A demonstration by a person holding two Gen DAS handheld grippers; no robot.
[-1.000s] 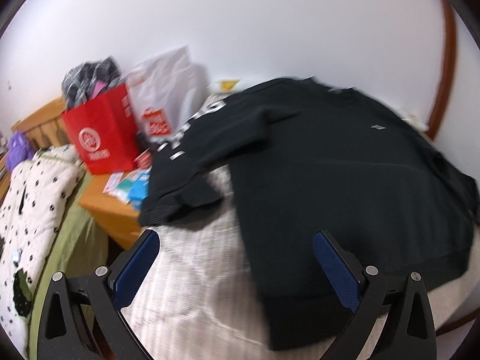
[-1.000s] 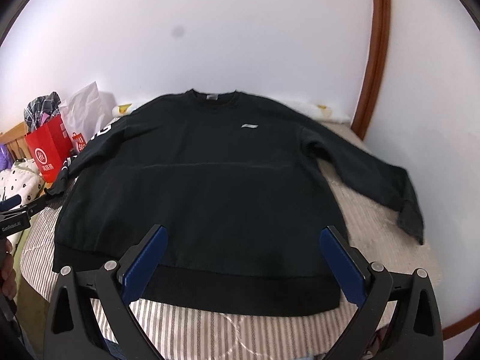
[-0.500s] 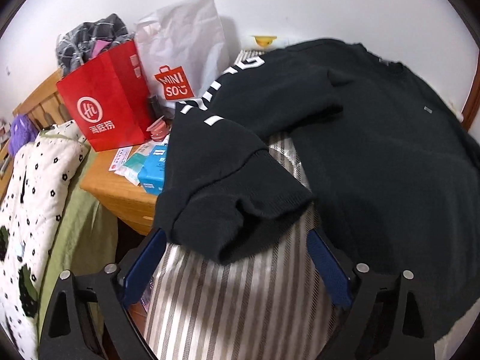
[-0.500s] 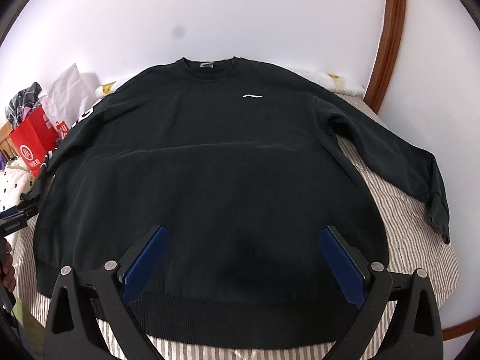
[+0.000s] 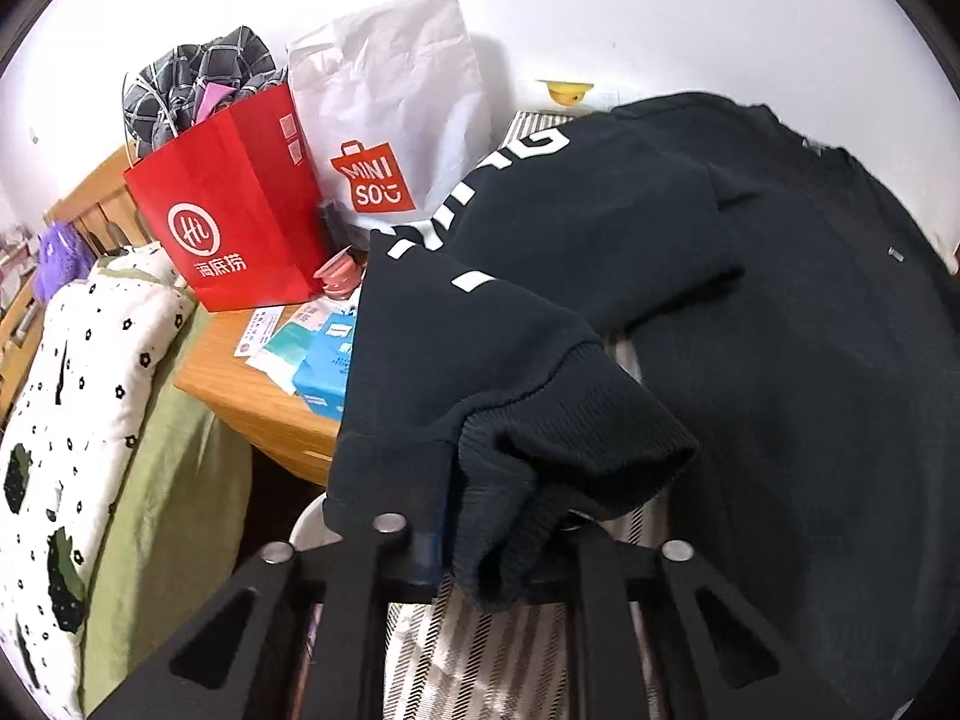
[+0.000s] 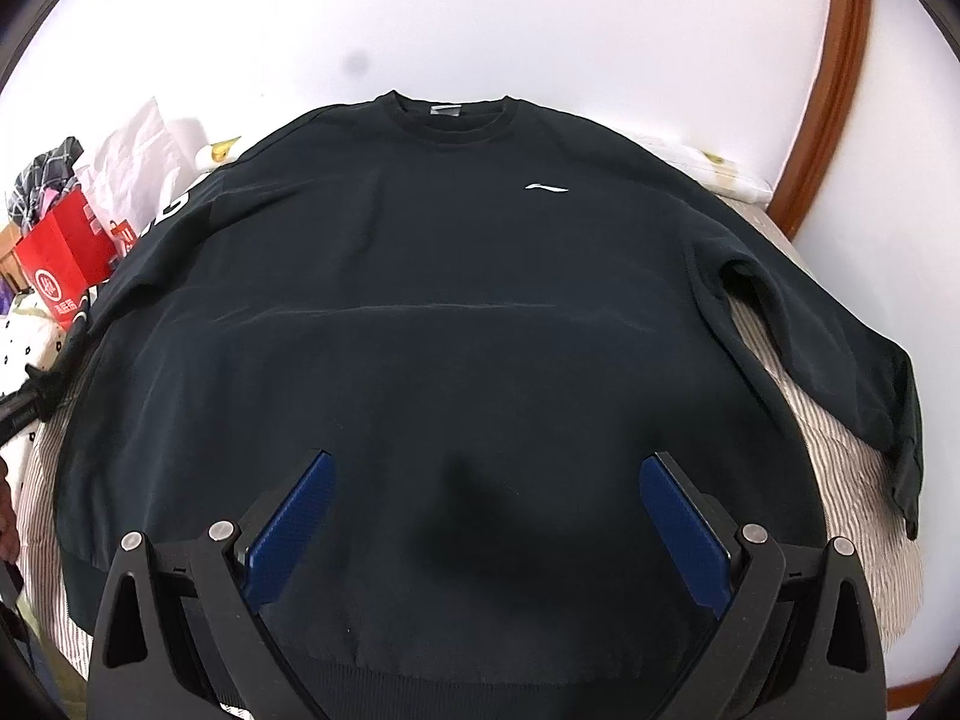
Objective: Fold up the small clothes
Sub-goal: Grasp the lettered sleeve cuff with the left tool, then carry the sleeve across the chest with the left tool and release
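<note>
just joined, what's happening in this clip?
A person is starting to fold a black sweatshirt spread face-up on a striped bed. The left tool has shut on the sleeve cuff at the bed's edge, next to a wooden nightstand with a red bag. The right tool hovers open over the hem, touching nothing. No fold is made yet.

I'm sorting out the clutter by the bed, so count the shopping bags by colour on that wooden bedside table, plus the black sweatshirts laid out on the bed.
Red paper shopping bag: 1
White Miniso shopping bag: 1
Black sweatshirt: 1
Total: 3
The left gripper is shut on the sweatshirt's cuff.
</note>
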